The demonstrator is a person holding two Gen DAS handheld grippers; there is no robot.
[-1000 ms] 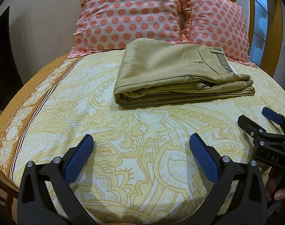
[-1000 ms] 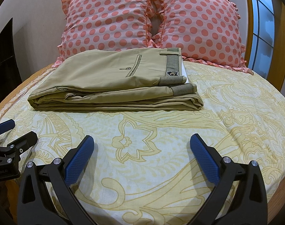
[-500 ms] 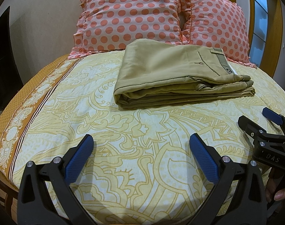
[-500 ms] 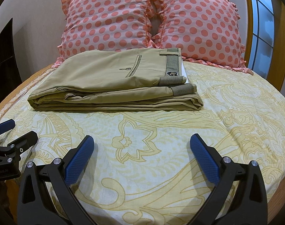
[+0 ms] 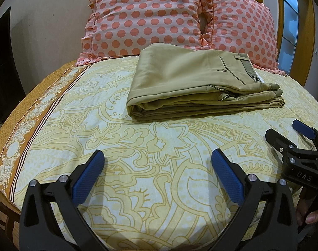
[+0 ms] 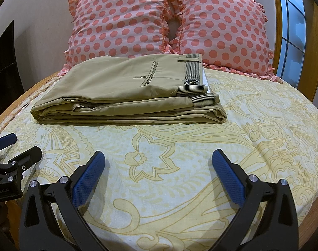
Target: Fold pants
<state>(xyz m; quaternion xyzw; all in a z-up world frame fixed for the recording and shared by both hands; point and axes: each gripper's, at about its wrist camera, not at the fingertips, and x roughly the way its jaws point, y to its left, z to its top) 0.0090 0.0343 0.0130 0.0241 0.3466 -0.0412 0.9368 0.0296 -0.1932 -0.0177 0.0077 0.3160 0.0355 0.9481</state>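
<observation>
Nothing has moved in the last second: the pants (image 6: 125,92) still lie folded in a neat stack near the pillows (image 6: 167,18), so your folding looks done. Your left gripper (image 5: 157,167) and right gripper (image 6: 158,167) hang wide open, holding nothing. The bed (image 6: 263,146) has lots of room before its near edge.

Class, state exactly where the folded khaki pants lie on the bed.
In the right wrist view, the pants lie folded left of centre on the yellow bedsheet, just before the polka-dot pillows.
</observation>
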